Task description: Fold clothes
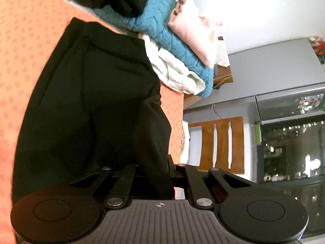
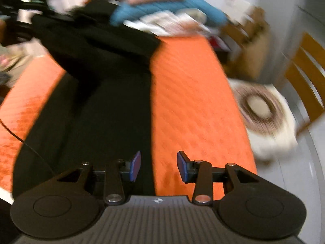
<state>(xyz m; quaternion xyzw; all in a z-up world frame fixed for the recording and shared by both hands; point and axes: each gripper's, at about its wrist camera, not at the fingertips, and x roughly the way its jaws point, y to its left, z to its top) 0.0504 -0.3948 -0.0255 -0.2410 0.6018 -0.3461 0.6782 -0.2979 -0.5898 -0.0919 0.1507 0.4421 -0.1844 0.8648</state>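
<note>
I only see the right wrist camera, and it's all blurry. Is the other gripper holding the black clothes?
Observer: Yes. The left gripper is shut on a bunched fold of the black garment.
Operator: What's that blue thing at the back?
Observer: A blue sweater. Here it's sharp enough to show a cable knit.
Operator: Is anything past the chair?
Observer: Yes, a dark cabinet with glass doors stands beside the chair.
</note>
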